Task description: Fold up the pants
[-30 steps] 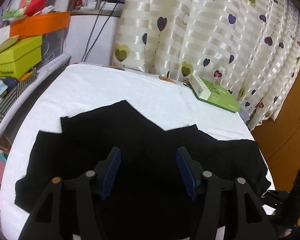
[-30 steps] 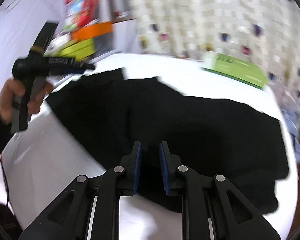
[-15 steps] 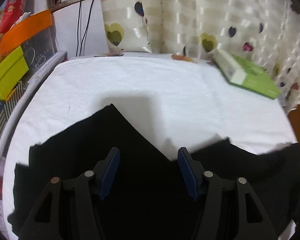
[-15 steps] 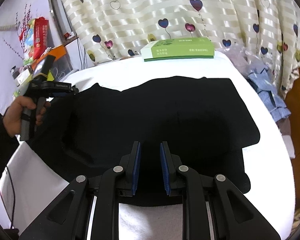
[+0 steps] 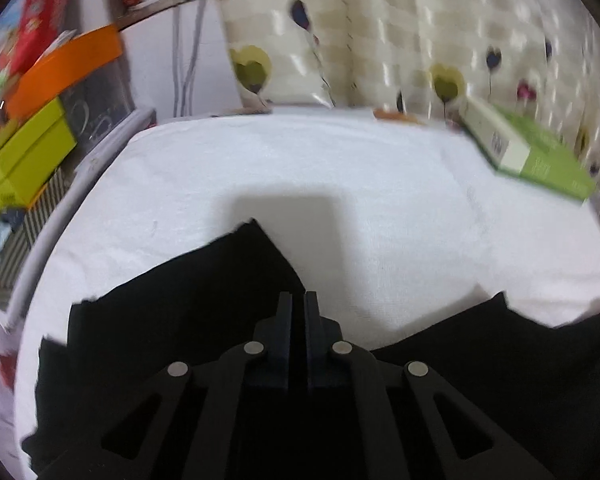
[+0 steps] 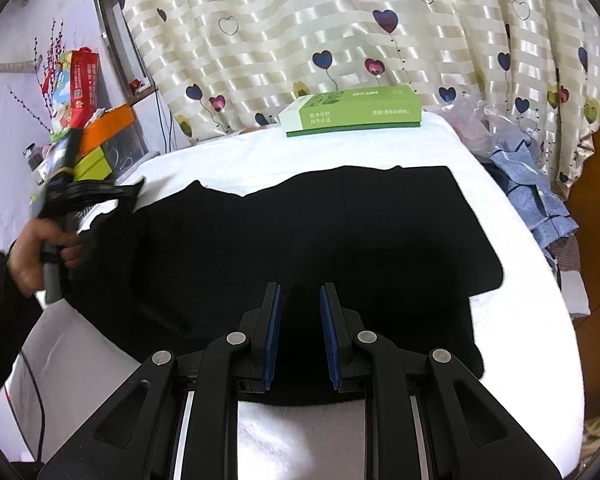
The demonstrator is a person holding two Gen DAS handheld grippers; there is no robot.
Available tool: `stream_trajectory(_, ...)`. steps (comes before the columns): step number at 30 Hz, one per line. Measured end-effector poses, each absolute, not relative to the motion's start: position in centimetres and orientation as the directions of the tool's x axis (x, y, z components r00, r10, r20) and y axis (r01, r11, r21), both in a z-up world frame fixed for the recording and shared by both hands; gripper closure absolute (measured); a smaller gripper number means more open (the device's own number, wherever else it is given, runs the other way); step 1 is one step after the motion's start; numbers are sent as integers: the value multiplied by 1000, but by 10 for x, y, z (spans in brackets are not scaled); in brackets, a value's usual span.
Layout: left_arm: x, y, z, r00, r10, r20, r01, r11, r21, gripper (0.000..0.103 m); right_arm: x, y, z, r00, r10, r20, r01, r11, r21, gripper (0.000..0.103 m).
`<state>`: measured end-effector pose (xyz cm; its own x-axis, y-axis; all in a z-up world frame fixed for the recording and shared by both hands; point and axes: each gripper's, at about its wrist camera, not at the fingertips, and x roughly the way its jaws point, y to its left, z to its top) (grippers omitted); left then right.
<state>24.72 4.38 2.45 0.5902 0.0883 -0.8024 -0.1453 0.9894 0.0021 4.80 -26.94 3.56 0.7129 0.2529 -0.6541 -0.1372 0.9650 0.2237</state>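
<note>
Black pants (image 6: 320, 236) lie spread on a white towel-covered table (image 6: 380, 152). My left gripper (image 5: 298, 298) is shut on the pants' far edge (image 5: 220, 280); in the right wrist view it shows at the left (image 6: 132, 192), pinching a lifted corner of the cloth. My right gripper (image 6: 300, 292) hovers over the near edge of the pants with its blue-padded jaws a narrow gap apart and nothing between them.
A green box (image 6: 352, 110) lies at the table's far edge by the heart-print curtain (image 6: 340, 20). Orange and lime boxes (image 5: 32, 136) are stacked to the left. Blue clothes (image 6: 536, 200) and a plastic bag lie off the table's right side.
My left gripper has moved forward to the pants' far edge and closed on it, lifting the corner. My right gripper has opened slightly over the near edge.
</note>
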Motion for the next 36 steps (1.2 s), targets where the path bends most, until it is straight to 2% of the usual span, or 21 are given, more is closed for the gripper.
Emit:
stream_trajectory(7, 153, 80, 72, 765, 54, -642, -186, 972, -140, 97, 40, -278, 32, 704, 248, -665, -92, 961, 261, 82)
stream_trajectory(10, 107, 100, 73, 792, 46, -609, -219, 952, -213, 97, 38, -285, 27, 696, 252, -673, -65, 955, 291, 82)
stream_trajectory(15, 57, 128, 49, 775, 44, -630, -267, 927, -264, 95, 36, -298, 24, 693, 264, -671, -26, 939, 342, 82)
stream_trajectory(20, 35, 154, 24, 754, -7, -657, -301, 885, -354, 88, 37, -309, 24, 697, 271, -664, 6, 923, 384, 82)
stream_trajectory(21, 32, 157, 24, 761, -5, -649, -303, 882, -361, 82, 36, -310, 23, 699, 270, -662, 9, 922, 386, 82)
stream_trajectory(22, 30, 159, 26, 768, -6, -640, -303, 878, -371, 68, 37, -311, 22, 698, 270, -663, 10, 922, 386, 82)
stream_trajectory(24, 29, 166, 27, 790, -35, -612, -288, 861, -420, 49, 38, -310, 21, 695, 270, -666, 12, 922, 387, 82)
stream_trajectory(29, 39, 183, 28, 790, -14, -613, -313, 851, -422, 48, 37, -307, 22, 698, 275, -661, -3, 924, 381, 82)
stream_trajectory(33, 42, 195, 19, 769, -28, -639, -344, 824, -450, 48, 39, -307, 21, 695, 276, -663, -4, 924, 381, 82)
stream_trajectory(36, 52, 192, 8, 731, -30, -682, -360, 832, -422, 51, 39, -306, 21, 696, 272, -665, -4, 927, 375, 82)
